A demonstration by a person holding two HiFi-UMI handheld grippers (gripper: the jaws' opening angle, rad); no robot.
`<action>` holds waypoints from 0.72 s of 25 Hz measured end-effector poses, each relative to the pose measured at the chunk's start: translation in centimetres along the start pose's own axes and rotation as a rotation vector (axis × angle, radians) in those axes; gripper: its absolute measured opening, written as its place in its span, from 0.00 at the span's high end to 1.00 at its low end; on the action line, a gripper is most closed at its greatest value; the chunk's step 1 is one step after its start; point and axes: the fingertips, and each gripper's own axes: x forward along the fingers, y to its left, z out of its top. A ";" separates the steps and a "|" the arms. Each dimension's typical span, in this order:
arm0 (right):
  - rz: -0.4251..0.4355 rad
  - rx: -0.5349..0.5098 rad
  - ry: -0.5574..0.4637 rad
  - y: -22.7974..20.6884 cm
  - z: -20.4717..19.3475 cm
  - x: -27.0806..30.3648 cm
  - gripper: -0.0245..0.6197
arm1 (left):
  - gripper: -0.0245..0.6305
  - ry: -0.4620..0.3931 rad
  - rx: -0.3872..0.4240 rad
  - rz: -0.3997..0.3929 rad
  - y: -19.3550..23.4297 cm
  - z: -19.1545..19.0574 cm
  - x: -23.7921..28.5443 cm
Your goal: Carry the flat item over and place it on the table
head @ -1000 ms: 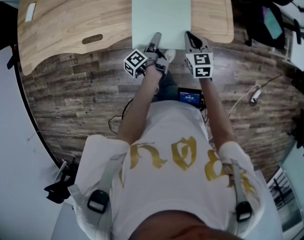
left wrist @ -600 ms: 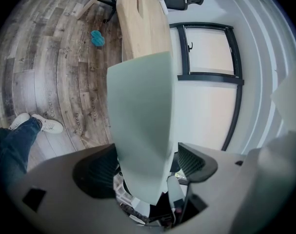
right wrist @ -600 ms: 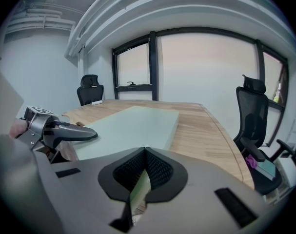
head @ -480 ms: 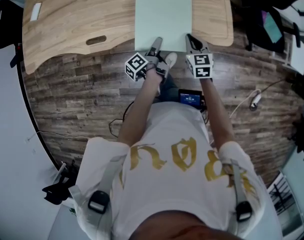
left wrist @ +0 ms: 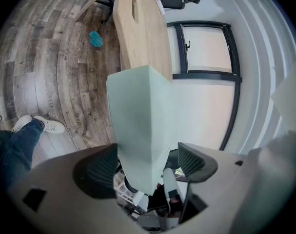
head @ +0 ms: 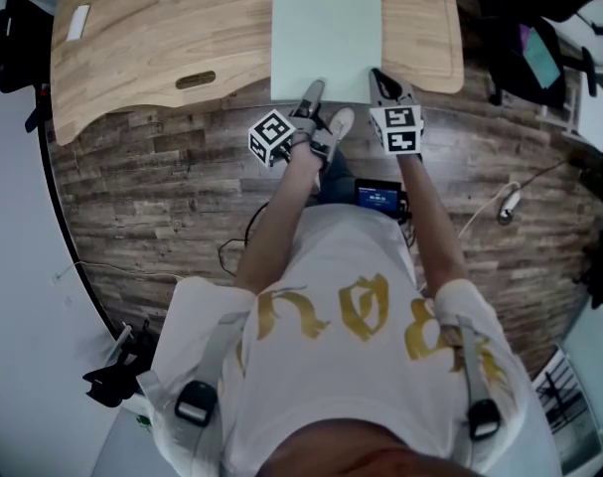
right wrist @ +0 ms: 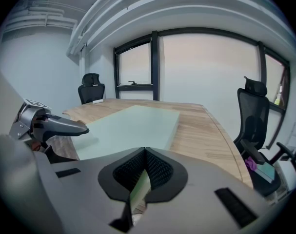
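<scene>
Board (head: 326, 33) lies on table (head: 162, 38); only gripper views show right gripper (right wrist: 145, 156) pinching its edge, left gripper (left wrist: 150, 164) with jaws spread.

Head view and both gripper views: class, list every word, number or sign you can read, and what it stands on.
No text reads for certain.
Shirt: big gold ornate letters, folded, not legible.
Small screen: lit blue, too small to read.
Left marker cube, right marker cube: square patterns, no words.
Floor planks: faint print, blurred.
</scene>
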 end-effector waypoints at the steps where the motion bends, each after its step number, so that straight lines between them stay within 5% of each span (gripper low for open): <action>1: -0.002 -0.001 0.001 0.0 0.0 -0.1 0.96 | 0.40 0.002 0.006 0.003 -0.1 -0.1 -0.1; 18: -0.010 -0.021 -0.001 0.6 -0.3 -1.5 0.96 | 0.40 0.026 0.069 -0.016 -2.2 -1.0 -1.6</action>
